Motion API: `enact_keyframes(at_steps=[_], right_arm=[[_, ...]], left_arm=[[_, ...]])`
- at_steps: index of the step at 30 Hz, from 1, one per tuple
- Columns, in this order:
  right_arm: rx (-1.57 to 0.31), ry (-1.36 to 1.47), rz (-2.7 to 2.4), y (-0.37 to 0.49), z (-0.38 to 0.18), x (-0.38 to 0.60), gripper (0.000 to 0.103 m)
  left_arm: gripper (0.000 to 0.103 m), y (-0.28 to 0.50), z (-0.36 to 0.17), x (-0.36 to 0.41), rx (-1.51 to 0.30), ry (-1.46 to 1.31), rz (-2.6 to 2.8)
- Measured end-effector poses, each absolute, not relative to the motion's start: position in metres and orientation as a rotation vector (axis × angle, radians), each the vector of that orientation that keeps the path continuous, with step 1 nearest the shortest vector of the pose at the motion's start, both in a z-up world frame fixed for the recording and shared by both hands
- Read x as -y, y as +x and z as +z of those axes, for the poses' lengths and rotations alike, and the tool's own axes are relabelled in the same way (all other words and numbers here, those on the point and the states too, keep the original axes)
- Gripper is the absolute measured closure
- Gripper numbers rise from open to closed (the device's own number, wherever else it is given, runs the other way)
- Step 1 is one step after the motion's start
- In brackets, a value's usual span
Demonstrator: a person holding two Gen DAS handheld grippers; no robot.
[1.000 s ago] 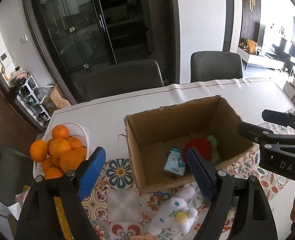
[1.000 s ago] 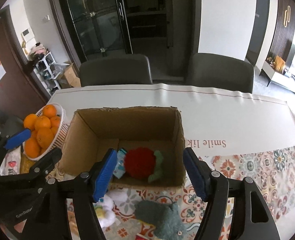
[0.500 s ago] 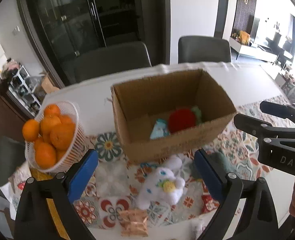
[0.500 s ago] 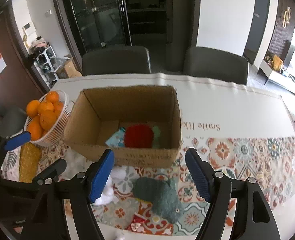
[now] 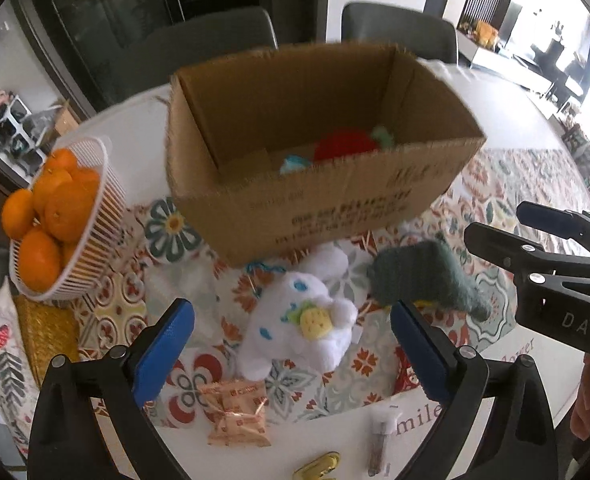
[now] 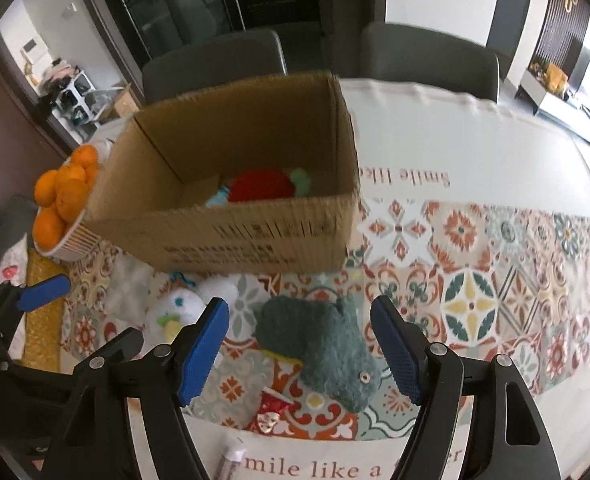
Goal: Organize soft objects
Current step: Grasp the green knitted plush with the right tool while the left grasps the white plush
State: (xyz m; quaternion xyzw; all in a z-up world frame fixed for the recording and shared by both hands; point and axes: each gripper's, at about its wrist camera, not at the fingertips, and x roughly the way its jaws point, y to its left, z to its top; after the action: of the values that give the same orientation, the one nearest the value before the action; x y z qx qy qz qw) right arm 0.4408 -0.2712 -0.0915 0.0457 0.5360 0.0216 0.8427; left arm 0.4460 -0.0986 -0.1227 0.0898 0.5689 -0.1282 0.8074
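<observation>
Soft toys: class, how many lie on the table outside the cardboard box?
2: a white plush in front of the box, and a grey-green plush to its right. The box may hide others.

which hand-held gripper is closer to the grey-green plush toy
Right. The right hand-held gripper is open with the grey-green plush toy lying between its fingers. The left hand-held gripper is open over the white plush, beside it.

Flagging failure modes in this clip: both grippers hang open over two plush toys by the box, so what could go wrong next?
The left gripper might clip the orange snack packet beside the white plush. The right gripper may pinch only fuzz on the teal plush and drop it short of the cardboard box.
</observation>
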Motion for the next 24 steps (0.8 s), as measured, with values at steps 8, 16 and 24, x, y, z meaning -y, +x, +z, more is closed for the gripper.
enact_keyframes(at_steps=[8,16,24], right_arm=[[-1.239,0.111,0.032,0.445,-0.131,0.275,0.022],[-1.321,0.123,0.016,0.449,-0.168,0.282,0.022],[-1.389,0.146,0.002,0.456,-0.201,0.288,0.022]], left_arm=[[0.003,0.452,-0.160,0.103,-1.324,0.197,-0.279],[0.003,0.457,-0.194,0.107,-1.395,0.205,-0.273],[0.003,0.465,-0.222,0.107,-1.445,0.188,-0.265]])
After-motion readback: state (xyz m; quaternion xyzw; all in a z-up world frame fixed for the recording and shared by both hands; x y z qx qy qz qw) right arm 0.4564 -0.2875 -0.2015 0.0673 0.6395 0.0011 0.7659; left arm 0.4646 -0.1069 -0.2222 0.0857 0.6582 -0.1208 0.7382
